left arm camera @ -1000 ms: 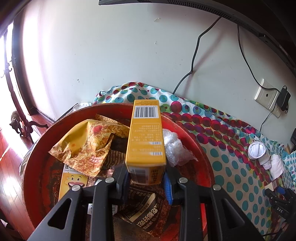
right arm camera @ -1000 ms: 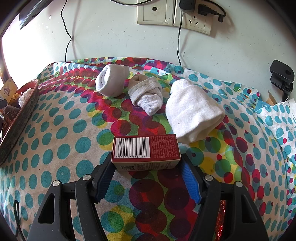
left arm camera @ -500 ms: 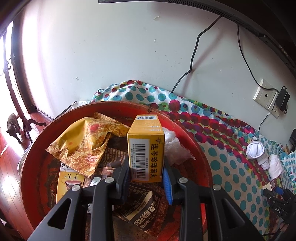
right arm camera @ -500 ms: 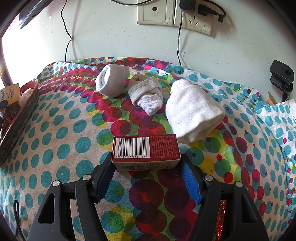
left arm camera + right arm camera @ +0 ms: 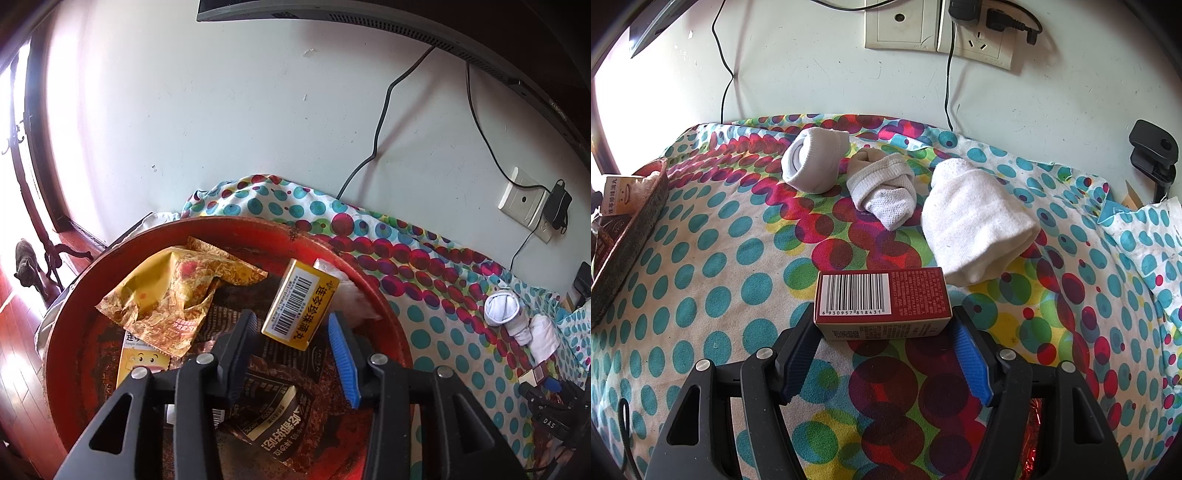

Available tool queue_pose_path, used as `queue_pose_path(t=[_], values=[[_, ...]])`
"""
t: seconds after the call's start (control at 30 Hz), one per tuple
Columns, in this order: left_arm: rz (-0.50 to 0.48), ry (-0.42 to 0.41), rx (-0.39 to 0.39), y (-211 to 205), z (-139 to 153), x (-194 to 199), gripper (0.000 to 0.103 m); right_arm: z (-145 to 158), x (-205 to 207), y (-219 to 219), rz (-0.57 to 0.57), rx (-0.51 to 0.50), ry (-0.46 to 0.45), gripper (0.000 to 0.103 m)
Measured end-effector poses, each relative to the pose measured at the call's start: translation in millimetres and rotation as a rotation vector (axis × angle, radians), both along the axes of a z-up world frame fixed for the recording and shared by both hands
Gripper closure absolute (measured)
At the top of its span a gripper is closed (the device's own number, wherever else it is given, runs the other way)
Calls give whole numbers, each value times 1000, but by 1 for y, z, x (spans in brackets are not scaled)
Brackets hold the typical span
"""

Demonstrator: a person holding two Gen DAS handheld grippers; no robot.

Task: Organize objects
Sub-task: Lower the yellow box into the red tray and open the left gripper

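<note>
In the left wrist view a yellow carton with a barcode lies tilted inside the red round basin. My left gripper is over it with its jaws opening; the pads stand clear of the carton on both sides. In the right wrist view my right gripper is shut on a dark red box, pads on its two short ends, just above the dotted cloth.
The basin also holds a yellow snack bag, a dark printed packet and clear plastic. Three white rolled socks lie beyond the red box. Wall sockets with cables are behind; a black clamp is at right.
The left jaws have spread and let go of the yellow carton, which tipped over to the right and now lies in the basin. The right gripper and red box have not moved.
</note>
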State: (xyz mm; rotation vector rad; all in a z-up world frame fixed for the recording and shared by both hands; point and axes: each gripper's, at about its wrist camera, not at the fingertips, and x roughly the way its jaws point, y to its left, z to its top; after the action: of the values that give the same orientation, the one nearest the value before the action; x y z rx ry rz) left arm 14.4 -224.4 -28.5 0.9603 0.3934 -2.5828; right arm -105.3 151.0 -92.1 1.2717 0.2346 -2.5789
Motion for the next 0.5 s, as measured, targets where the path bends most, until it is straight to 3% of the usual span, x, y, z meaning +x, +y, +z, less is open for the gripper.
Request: queue_pose_path(t=[0.5], values=[[-2, 48, 28, -8, 12, 7, 55, 7, 12, -14, 38, 84, 79, 42]])
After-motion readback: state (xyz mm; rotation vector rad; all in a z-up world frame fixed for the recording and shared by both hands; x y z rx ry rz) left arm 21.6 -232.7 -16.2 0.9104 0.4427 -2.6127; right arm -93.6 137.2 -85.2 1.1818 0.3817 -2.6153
